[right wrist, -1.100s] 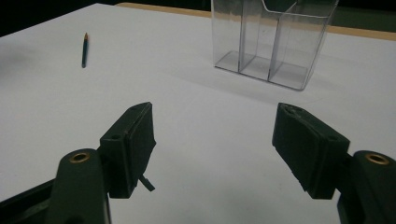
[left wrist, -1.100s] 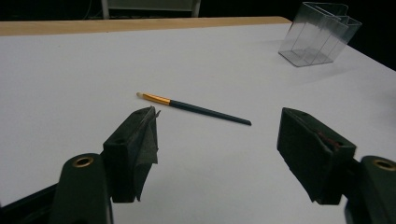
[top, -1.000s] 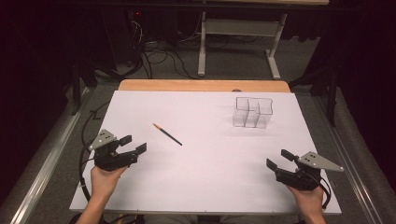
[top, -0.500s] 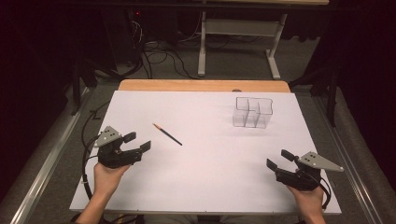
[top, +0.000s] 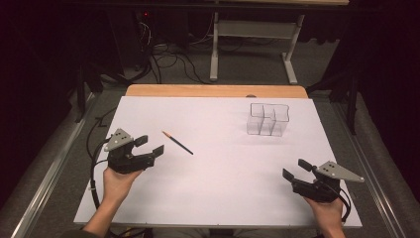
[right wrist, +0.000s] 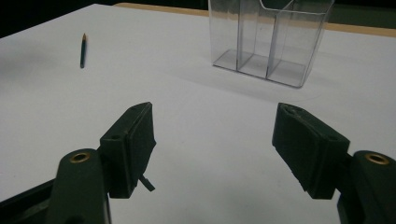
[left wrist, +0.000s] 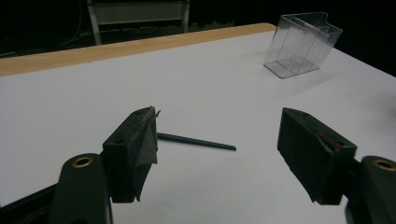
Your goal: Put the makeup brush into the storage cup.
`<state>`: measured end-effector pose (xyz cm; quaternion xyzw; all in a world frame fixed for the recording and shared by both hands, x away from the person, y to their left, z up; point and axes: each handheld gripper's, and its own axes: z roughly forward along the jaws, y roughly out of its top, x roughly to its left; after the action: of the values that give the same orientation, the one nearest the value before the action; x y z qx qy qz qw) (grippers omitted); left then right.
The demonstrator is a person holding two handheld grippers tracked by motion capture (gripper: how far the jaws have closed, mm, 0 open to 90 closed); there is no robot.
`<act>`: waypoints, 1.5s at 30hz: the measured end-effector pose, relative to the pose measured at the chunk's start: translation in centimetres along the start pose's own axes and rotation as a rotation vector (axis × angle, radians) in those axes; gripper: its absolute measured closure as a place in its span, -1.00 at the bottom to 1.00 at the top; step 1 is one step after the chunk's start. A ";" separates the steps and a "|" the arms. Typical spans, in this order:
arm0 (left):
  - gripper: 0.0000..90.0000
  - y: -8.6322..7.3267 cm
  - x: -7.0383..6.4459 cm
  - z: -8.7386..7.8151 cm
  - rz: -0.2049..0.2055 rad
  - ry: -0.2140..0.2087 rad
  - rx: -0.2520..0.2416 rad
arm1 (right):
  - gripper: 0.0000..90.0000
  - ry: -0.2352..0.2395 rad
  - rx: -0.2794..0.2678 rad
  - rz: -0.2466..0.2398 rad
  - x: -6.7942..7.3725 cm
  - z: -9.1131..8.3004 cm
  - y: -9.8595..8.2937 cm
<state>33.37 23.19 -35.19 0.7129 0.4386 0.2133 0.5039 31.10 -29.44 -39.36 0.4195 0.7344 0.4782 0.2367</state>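
A dark pencil (top: 177,142) with an orange end lies on the white table (top: 218,163), left of centre. My left gripper (top: 149,146) is open just left of it, jaws pointing toward it. In the left gripper view the pencil (left wrist: 196,140) lies on the table just ahead of the open left gripper (left wrist: 219,144), partly behind the left jaw. A clear plastic organizer (top: 267,119) with several compartments stands upright at the back right. My right gripper (top: 294,169) is open near the front right, holding nothing. The right gripper view shows the organizer (right wrist: 268,39) ahead and the pencil (right wrist: 82,50) far left.
A wooden strip (top: 213,90) runs along the table's far edge. Beyond it are a metal stand (top: 250,44) and cables (top: 163,54) on the floor. A cable (top: 94,163) trails from my left gripper off the table's left side.
My left gripper has moved right and slightly forward toward the pencil. The right gripper, the pencil and the organizer have stayed in place.
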 end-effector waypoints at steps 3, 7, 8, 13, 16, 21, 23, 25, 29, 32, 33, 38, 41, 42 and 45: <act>-0.36 0.3 -0.1 0.3 -0.003 -0.006 -0.002 | -0.31 0.000 -0.001 0.001 0.0 0.0 0.0; -0.36 0.6 -0.3 0.6 0.004 -0.010 -0.001 | -0.31 0.000 -0.001 0.001 0.0 0.0 0.0; -0.36 0.7 -0.4 0.7 0.007 -0.012 -0.002 | -0.31 0.001 -0.001 0.000 0.0 0.0 0.0; -0.36 1.0 -0.5 1.1 -0.002 -0.027 -0.001 | -0.31 0.001 -0.001 0.001 0.0 0.0 0.0; -0.36 1.1 -0.5 1.3 -0.002 -0.030 0.001 | -0.31 0.001 -0.001 0.001 -0.1 0.0 0.0; -0.35 1.4 -0.5 1.7 -0.012 -0.027 -0.007 | -0.31 0.000 0.002 0.003 -0.1 0.0 -0.1; -0.35 1.5 -0.4 2.0 -0.020 -0.032 -0.007 | -0.31 0.000 0.004 0.006 -0.1 0.1 -0.1; -0.35 1.6 -0.4 2.1 -0.022 -0.033 -0.008 | -0.31 0.000 0.005 0.007 -0.1 0.1 -0.1; -0.35 1.9 -0.4 2.5 -0.018 -0.032 -0.006 | -0.31 0.000 0.004 0.007 -0.1 0.1 -0.1; -0.35 2.2 -0.5 2.7 -0.015 -0.032 -0.007 | -0.31 0.001 0.004 0.006 -0.1 0.0 -0.1; -0.35 2.3 -0.5 2.9 -0.015 -0.033 -0.009 | -0.31 0.002 0.004 0.005 -0.1 0.0 -0.1; -0.35 2.8 -0.6 3.5 -0.010 -0.032 -0.008 | -0.31 0.001 0.005 0.006 -0.1 0.0 -0.1; -0.35 2.9 -0.7 3.9 -0.010 -0.031 -0.010 | -0.31 0.001 0.005 0.004 -0.1 0.0 -0.1; -0.35 3.0 -0.7 4.0 -0.007 -0.030 -0.010 | -0.31 0.002 0.004 0.004 -0.1 0.0 -0.1; -0.35 3.2 -0.8 4.4 -0.003 -0.027 -0.015 | -0.31 0.000 0.004 0.006 -0.1 0.0 -0.1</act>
<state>37.50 19.85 -33.96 0.7114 0.4312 0.2061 0.5153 31.14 -29.57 -39.50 0.4220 0.7342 0.4775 0.2343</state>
